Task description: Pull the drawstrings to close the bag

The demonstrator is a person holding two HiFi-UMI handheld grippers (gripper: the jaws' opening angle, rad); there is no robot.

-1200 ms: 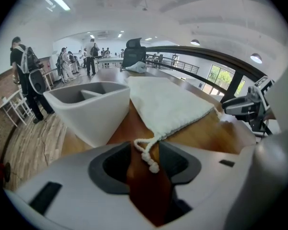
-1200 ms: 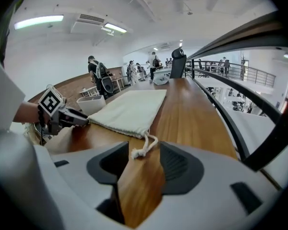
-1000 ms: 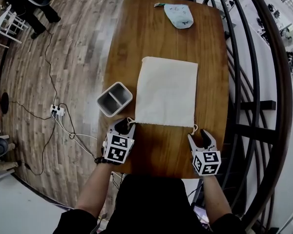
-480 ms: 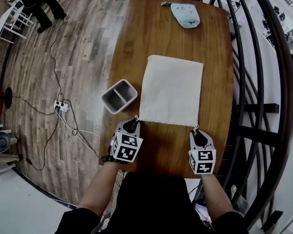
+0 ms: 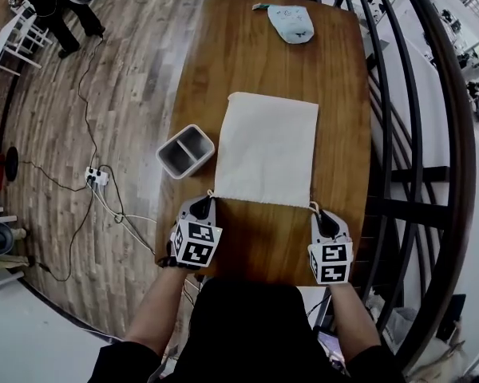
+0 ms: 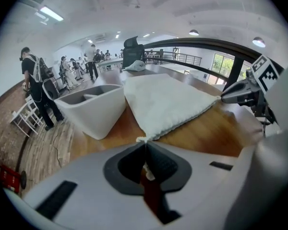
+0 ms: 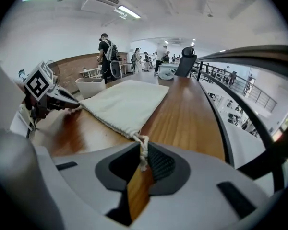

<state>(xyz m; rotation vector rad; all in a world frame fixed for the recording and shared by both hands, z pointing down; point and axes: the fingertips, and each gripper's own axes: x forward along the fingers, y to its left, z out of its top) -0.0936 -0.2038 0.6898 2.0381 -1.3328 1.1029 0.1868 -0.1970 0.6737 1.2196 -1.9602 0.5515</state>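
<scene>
Two sets of jaws have just been closing, and each now has a cord end nipped between its tips. The left gripper [image 6: 145, 146] is pressed together on the knotted left drawstring [image 6: 142, 139]. The right gripper [image 7: 143, 153] stands almost together on the knotted right drawstring [image 7: 143, 143], which hangs down between its pads. Both cords lead straight into the bag [image 5: 265, 150], the left one at its near left corner and the right one at its near right corner. Each gripper sits just beside its corner, tilted down toward the wood. The bag itself, a flat cream cloth rectangle, lies spread on the table [image 5: 247, 70], its mouth edge toward the person and not yet drawn in. Just left of the bag, near its left edge, stands a grey two-compartment bin [image 5: 185, 151]. Beyond the bag's far edge, well apart from it, a pale blue pouch [image 5: 291, 24] lies at the far end. Right of the bag a dark curved railing [image 5: 399, 134] runs along the table. Left of the bag, down on the plank floor, a white power strip [image 5: 95, 179] lies among cables.
</scene>
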